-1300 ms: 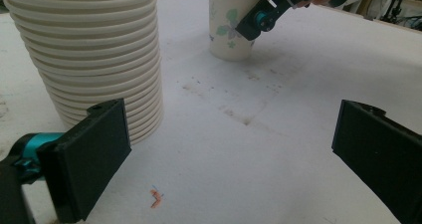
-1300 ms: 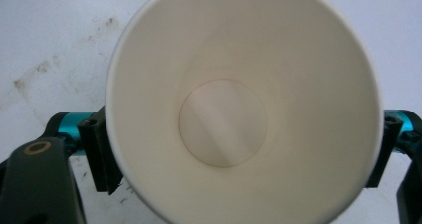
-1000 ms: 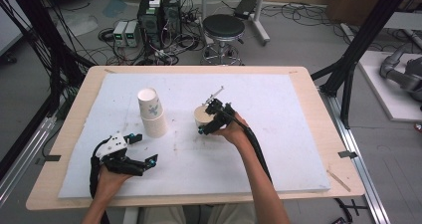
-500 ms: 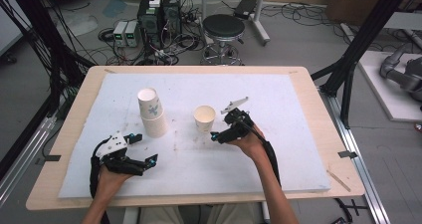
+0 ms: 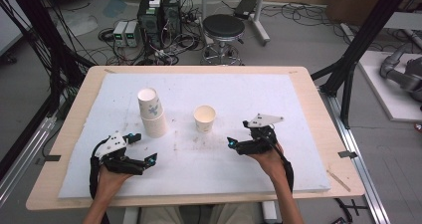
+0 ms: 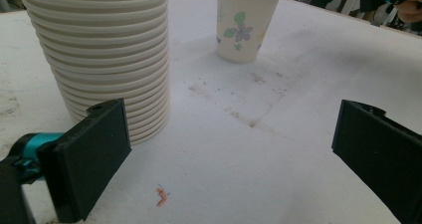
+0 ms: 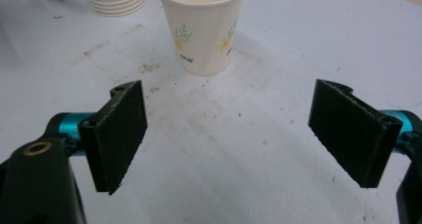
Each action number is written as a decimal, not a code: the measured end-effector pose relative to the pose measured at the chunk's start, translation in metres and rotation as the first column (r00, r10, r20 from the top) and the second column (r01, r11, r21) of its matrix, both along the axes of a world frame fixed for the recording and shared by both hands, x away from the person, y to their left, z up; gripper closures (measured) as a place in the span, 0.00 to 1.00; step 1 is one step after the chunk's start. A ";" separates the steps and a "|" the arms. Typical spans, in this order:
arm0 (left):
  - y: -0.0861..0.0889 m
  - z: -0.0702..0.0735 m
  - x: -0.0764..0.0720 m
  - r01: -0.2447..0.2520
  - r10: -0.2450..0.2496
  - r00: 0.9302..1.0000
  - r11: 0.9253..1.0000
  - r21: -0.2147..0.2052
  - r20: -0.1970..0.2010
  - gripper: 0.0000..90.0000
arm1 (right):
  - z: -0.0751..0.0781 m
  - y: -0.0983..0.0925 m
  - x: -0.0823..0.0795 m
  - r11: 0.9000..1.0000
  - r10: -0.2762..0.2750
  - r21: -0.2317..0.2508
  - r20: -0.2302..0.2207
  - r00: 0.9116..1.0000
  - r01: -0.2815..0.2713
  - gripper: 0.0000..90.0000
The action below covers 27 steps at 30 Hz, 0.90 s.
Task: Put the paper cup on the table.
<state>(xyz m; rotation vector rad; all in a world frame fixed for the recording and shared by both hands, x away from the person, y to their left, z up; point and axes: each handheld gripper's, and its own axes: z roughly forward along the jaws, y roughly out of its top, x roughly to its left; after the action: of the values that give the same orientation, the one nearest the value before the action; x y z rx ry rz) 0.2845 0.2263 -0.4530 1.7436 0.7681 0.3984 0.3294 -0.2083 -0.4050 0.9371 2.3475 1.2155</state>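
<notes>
A tall stack of white paper cups [image 5: 152,112] stands on the white mat [image 5: 298,109] left of centre. A single flowered paper cup [image 5: 204,118] stands upright to its right, apart from it. My left gripper [image 5: 143,147] rests open near the front left, just short of the stack [image 6: 99,55], with nothing between its jaws [image 6: 229,154]; the single cup [image 6: 244,27] shows farther off. My right gripper [image 5: 238,133] is open a short way right of and nearer than the single cup [image 7: 201,27]. Bare mat lies between its jaws [image 7: 229,134].
The mat covers most of a wooden table [image 5: 318,94], whose bare rim shows all round. Smudges mark the mat in front of the single cup. A small red speck [image 6: 161,198] lies near my left gripper. Stool, cables and equipment stand beyond the far edge.
My right gripper has let go of the single cup and drawn back toward the right and the front edge. The cup stays upright where it was. The left gripper has not moved.
</notes>
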 end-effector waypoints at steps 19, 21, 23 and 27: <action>0.001 0.000 0.000 0.000 0.000 1.000 1.000 0.003 0.002 0.02 | -0.041 -0.037 -0.019 0.992 -0.112 0.061 0.033 0.993 0.110 0.18; 0.000 0.000 0.000 -0.001 0.001 1.000 1.000 0.000 0.003 0.02 | -0.043 -0.038 -0.020 0.992 -0.116 0.062 0.031 0.993 0.114 0.18; 0.001 0.000 0.001 0.000 0.000 1.000 1.000 -0.007 -0.004 0.02 | -0.045 -0.039 -0.021 0.990 -0.126 0.065 0.029 0.992 0.124 0.18; 0.001 0.000 0.002 0.001 -0.001 1.000 1.000 -0.004 -0.014 0.02 | -0.045 -0.040 -0.022 0.989 -0.133 0.078 0.036 0.991 0.130 0.18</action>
<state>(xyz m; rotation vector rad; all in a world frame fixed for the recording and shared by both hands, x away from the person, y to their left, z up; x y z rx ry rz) 0.2863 0.2272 -0.4532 1.7447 0.7772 0.3836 0.3076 -0.2488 -0.4499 1.0628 2.1847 1.2656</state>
